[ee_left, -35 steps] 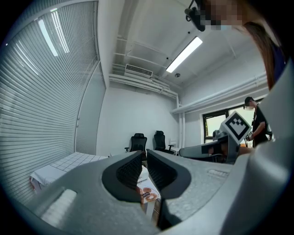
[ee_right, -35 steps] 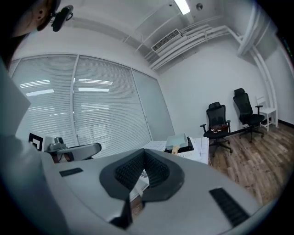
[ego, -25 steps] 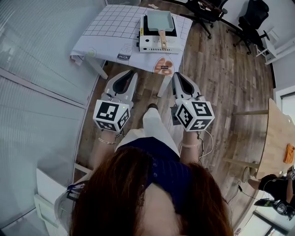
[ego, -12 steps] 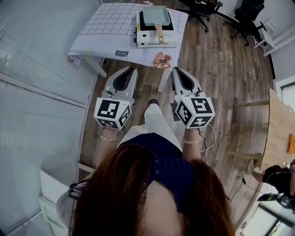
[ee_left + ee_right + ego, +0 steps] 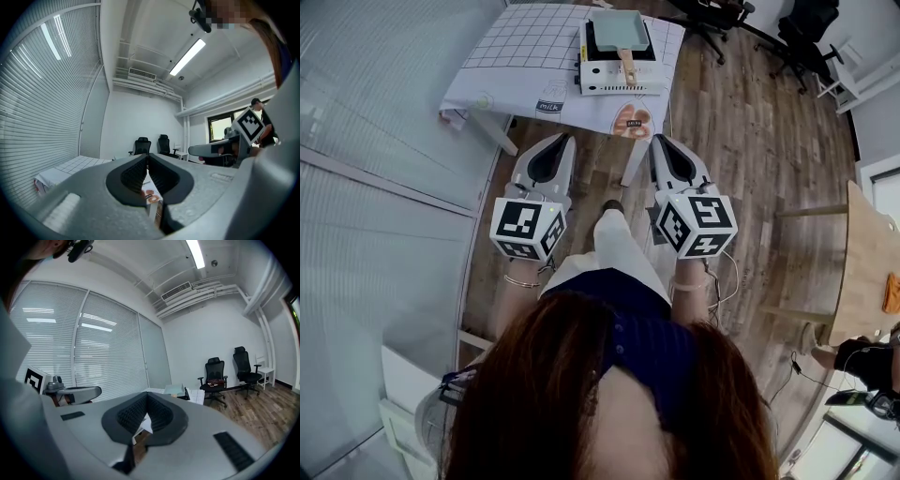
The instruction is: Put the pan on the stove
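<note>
A pale green square pan (image 5: 618, 30) with a wooden handle (image 5: 627, 67) sits on top of a white portable stove (image 5: 616, 75) on the far table (image 5: 525, 56). In the right gripper view the pan (image 5: 174, 390) shows small beyond the jaws. Both grippers hang well short of the table, over the floor in front of the person. My left gripper (image 5: 563, 139) has its jaws together with nothing held; in its own view my left gripper (image 5: 146, 157) shows the tips touching. My right gripper (image 5: 657, 140) is shut and empty too, and my right gripper (image 5: 146, 396) shows the same there.
The table wears a white grid-printed cloth with picture cards at its near edge (image 5: 630, 120). Black office chairs (image 5: 811, 37) stand at the back right on the wood floor. A glass partition with blinds (image 5: 366, 141) runs along the left. A wooden table (image 5: 862, 272) lies at the right.
The table and stove sit slightly higher in the head view than a second ago. Both grippers have stayed almost still, jaws together throughout.
</note>
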Demonstrator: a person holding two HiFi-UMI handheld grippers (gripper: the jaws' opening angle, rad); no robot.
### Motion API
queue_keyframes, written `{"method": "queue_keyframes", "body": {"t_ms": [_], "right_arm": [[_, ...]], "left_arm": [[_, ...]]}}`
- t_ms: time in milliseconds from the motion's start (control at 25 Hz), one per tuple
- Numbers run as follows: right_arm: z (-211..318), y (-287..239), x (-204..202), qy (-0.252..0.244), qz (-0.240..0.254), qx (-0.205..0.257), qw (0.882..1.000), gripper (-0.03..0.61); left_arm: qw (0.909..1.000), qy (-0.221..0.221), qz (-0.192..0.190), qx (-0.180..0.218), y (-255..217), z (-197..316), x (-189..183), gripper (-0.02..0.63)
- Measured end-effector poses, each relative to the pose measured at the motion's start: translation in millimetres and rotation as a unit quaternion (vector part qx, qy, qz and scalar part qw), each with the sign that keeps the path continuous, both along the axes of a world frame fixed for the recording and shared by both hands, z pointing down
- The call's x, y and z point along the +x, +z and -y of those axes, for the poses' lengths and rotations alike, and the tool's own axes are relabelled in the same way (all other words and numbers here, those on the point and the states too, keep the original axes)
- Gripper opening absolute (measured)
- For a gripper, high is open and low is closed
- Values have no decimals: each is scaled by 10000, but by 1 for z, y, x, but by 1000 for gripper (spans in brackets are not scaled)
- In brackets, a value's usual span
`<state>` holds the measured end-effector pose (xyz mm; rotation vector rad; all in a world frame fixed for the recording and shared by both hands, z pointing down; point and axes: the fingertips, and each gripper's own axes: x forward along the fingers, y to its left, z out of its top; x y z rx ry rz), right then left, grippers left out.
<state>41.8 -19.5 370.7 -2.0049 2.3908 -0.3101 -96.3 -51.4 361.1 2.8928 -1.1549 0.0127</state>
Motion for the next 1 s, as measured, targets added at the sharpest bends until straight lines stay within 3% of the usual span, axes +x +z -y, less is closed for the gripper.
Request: {"method": "queue_keyframes", "body": {"t_ms": [640, 1000], "right_arm": [[1, 7, 0, -23, -142, -158, 9998, 9], [0, 8, 3, -8, 35, -207, 9998, 9]], "left_arm": [[10000, 65, 3, -21, 1, 1, 2, 20], [9999, 121, -12, -65, 2, 1, 7, 20]]}}
